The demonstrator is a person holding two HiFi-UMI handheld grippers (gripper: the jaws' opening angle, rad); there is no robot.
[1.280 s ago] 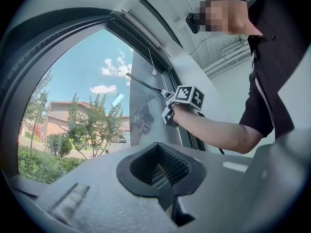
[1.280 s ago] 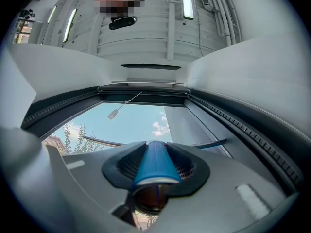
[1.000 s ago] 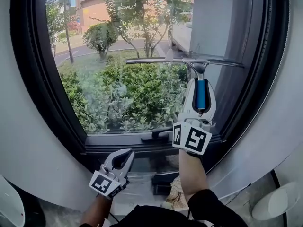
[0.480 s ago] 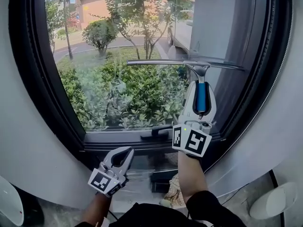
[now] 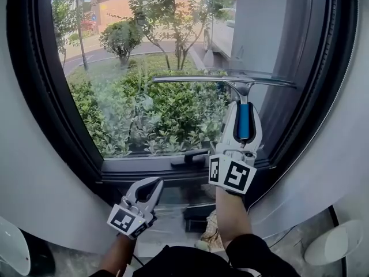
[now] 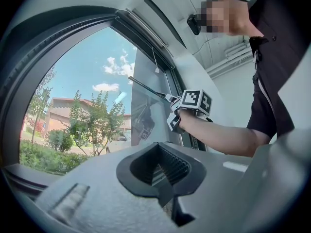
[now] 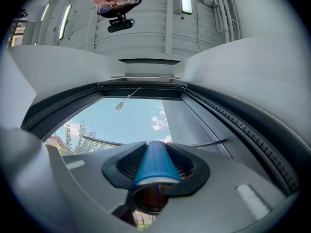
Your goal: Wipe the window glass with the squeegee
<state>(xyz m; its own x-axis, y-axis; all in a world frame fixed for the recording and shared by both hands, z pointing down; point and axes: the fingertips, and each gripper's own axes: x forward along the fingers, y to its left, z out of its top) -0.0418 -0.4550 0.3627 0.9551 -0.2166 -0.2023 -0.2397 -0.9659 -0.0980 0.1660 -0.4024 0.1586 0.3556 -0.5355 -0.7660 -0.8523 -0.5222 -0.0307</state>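
Observation:
The squeegee's blade [image 5: 222, 81] lies level against the window glass [image 5: 144, 68], across the right half of the pane. Its blue handle [image 5: 244, 122] points down into my right gripper [image 5: 243, 105], which is shut on it. In the right gripper view the blue handle [image 7: 155, 160] fills the jaws, with the blade [image 7: 99, 141] beyond. My left gripper [image 5: 151, 186] hangs low below the sill, shut on nothing. In the left gripper view, that gripper [image 6: 160, 169] faces the glass, and the blade [image 6: 146, 87] and the right gripper's marker cube [image 6: 197, 101] show above.
A dark frame [image 5: 52, 126] rings the pane. A black window handle [image 5: 193, 157] sits on the bottom rail, just left of my right gripper. White walls flank the window. On the floor lie a crumpled cloth [image 5: 212, 235] and white objects at left [image 5: 11, 253] and right [image 5: 337, 244].
The squeegee has slid a little way down the glass with my right gripper. The left gripper has stayed where it was.

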